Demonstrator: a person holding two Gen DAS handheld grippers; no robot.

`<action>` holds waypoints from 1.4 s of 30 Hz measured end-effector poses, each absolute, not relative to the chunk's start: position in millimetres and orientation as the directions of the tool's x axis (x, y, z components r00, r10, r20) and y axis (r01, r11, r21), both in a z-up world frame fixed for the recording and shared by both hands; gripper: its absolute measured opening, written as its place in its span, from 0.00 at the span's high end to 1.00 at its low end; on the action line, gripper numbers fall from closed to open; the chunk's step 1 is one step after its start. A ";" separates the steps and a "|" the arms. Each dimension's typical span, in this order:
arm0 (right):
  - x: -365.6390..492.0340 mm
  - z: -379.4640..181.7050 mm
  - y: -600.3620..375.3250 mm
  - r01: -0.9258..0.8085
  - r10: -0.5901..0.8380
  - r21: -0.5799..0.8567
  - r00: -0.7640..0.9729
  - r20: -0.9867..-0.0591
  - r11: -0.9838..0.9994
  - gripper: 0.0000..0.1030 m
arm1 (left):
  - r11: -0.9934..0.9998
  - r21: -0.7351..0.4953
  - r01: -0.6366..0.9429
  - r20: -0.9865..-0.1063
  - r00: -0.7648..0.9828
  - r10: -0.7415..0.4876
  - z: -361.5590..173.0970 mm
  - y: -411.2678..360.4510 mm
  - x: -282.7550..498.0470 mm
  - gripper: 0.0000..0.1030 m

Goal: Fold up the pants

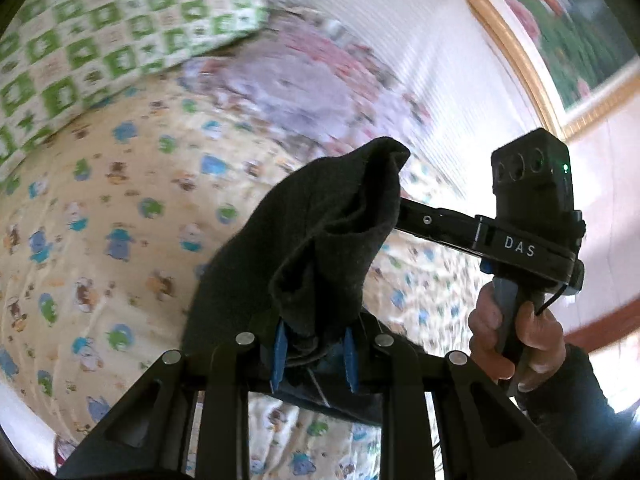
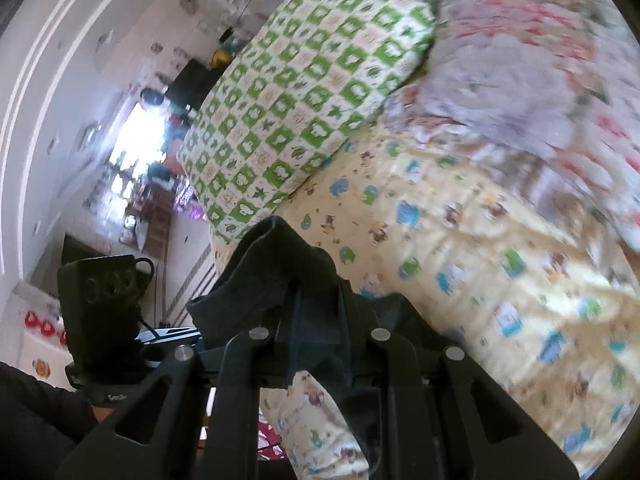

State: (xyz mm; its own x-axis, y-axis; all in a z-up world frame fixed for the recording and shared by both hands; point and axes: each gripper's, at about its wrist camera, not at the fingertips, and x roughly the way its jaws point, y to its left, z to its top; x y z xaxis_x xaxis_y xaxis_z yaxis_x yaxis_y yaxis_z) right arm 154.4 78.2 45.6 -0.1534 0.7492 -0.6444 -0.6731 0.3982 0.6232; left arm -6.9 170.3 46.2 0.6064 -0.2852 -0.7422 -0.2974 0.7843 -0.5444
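I see the pants (image 1: 320, 248), dark charcoal and soft-looking, bunched up and raised off the bed. One clump of fabric stands in a rumpled peak in the left wrist view; in the right wrist view another gathered edge (image 2: 276, 280) folds over, the rest trailing downward.

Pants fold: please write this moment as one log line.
left gripper: shut on pants | right gripper: shut on pants | pants lifted above bedsheet
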 end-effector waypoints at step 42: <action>94.9 -26.5 -181.7 -0.201 0.813 0.789 0.096 -0.574 0.581 0.99 | 0.898 -0.413 0.150 -0.836 0.330 -0.439 -16.1 -39.7 16.9 0.78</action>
State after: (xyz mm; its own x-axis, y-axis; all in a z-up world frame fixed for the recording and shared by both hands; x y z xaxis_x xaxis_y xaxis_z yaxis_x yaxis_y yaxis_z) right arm 94.9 -181.7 -26.5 0.0959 0.8130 -0.5743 -0.2012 0.5809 0.7887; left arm 16.9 -39.7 -16.1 0.3298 -0.4390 -0.8358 0.1502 0.8984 -0.4127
